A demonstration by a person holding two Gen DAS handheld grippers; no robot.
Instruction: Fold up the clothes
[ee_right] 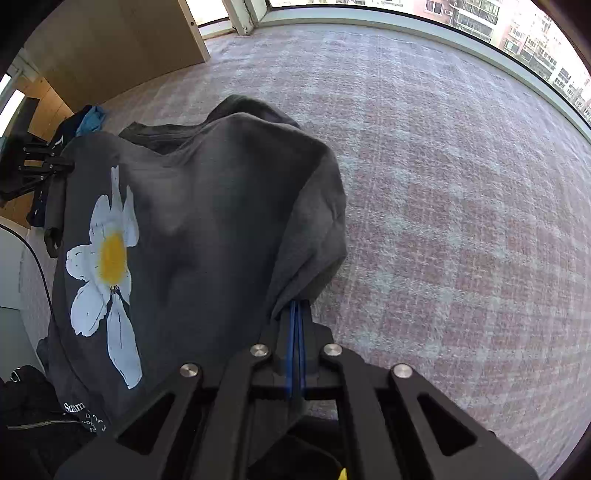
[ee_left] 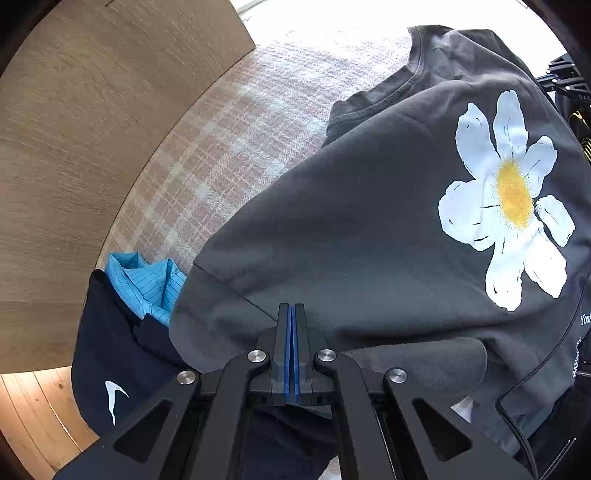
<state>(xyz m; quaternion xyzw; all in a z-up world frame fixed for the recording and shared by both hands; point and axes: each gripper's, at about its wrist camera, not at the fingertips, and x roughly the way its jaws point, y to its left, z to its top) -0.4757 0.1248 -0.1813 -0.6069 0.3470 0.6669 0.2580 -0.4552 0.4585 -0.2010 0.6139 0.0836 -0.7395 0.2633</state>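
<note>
A dark grey T-shirt [ee_left: 369, 221] with a large white and yellow daisy print [ee_left: 509, 199] hangs raised over the carpet. In the left wrist view my left gripper [ee_left: 294, 308] is shut on the shirt's edge near a sleeve seam. In the right wrist view my right gripper [ee_right: 297, 306] is shut on a bunched fold of the same shirt [ee_right: 207, 221], whose daisy [ee_right: 107, 258] faces left. The left gripper's black frame [ee_right: 40, 166] shows at the far left there.
A pink and white checked carpet [ee_right: 443, 184] covers the floor. A navy garment with a white swoosh [ee_left: 110, 369] and a light blue striped shirt [ee_left: 147, 284] lie in a pile by a wooden panel [ee_left: 74, 147]. A black jacket [ee_right: 33, 406] lies at the lower left. Windows [ee_right: 480, 22] run along the far edge.
</note>
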